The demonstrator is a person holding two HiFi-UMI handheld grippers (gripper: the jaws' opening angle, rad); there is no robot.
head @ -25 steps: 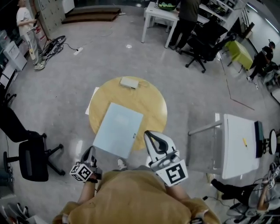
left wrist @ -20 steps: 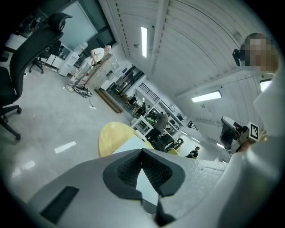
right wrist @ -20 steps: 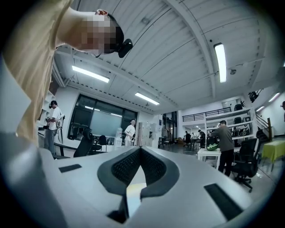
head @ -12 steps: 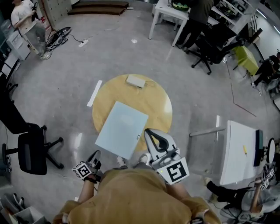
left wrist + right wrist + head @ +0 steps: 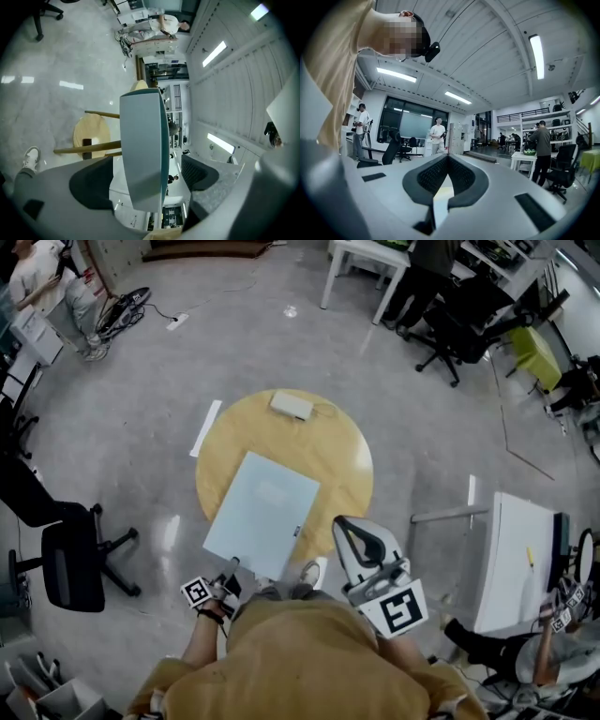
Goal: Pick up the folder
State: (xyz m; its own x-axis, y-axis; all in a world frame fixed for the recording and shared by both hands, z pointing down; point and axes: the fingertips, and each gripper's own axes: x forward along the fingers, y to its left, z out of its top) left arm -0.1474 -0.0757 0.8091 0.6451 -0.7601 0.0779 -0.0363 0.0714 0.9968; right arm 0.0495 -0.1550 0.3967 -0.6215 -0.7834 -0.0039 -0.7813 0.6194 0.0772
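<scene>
Left tool (image 5: 228, 579) tiny overhead, folder (image 5: 140, 154) near edge blurred

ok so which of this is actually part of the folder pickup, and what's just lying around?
In the job: light-blue folder, its near edge between the jaws of the open left gripper; round table under it.
Lying about: white box at the table's far edge; white strip on the floor; black office chair.

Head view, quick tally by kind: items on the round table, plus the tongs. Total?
Folder: 1
White box: 1
Tongs: 2 (left tongs, right tongs)
Total: 4
</scene>
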